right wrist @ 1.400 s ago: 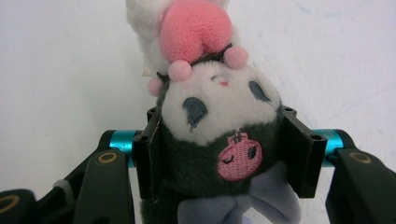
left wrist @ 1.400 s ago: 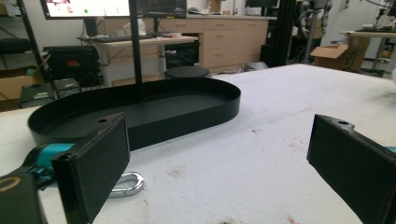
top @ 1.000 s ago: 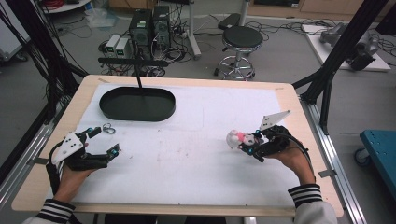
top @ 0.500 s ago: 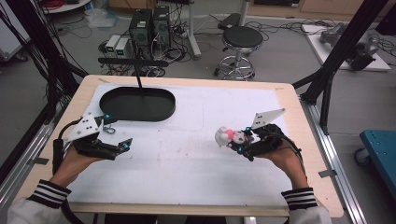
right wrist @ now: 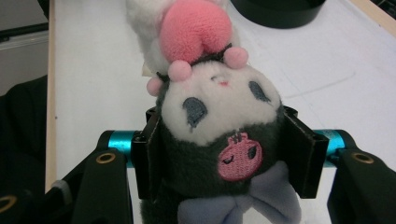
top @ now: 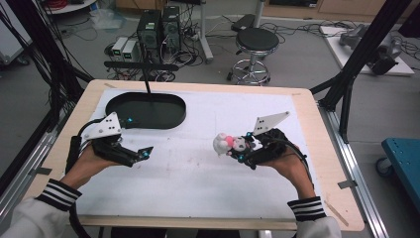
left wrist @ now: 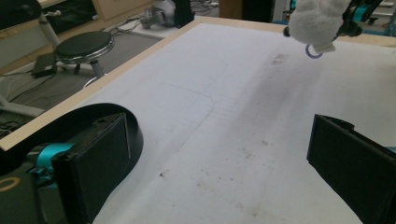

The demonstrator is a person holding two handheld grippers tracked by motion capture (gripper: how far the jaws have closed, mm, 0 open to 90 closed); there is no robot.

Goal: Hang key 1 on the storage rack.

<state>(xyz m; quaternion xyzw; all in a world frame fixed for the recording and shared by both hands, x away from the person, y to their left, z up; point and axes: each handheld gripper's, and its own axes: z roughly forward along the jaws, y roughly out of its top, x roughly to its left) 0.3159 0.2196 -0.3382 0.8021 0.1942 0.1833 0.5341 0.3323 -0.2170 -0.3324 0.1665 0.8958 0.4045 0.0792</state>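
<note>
Your plush toy (right wrist: 215,126) sits clamped by its dark head between the jaws of your right gripper (top: 242,148), face toward the camera that rides on it, with the pink cap and white body sticking out past the jaw tips. That squeeze on the head looks deliberate: it is the firmest part of a soft thing, so the body can dangle without slipping. In the high view the toy (top: 227,144) hangs above the white mat (top: 208,178), right of centre, and in the left gripper view its white end (left wrist: 317,21) floats clear of the surface.

Your left gripper (top: 133,154) carries nothing; its jaws stand wide apart over the left side of the mat, pointing toward the toy, probably ready to receive or steady it.

Behind the left gripper lies the black oval tray (top: 146,110), near the table's (top: 317,148) far-left corner. It seems the likely drop-off, so you would need to carry the toy leftward and away from you.
</note>
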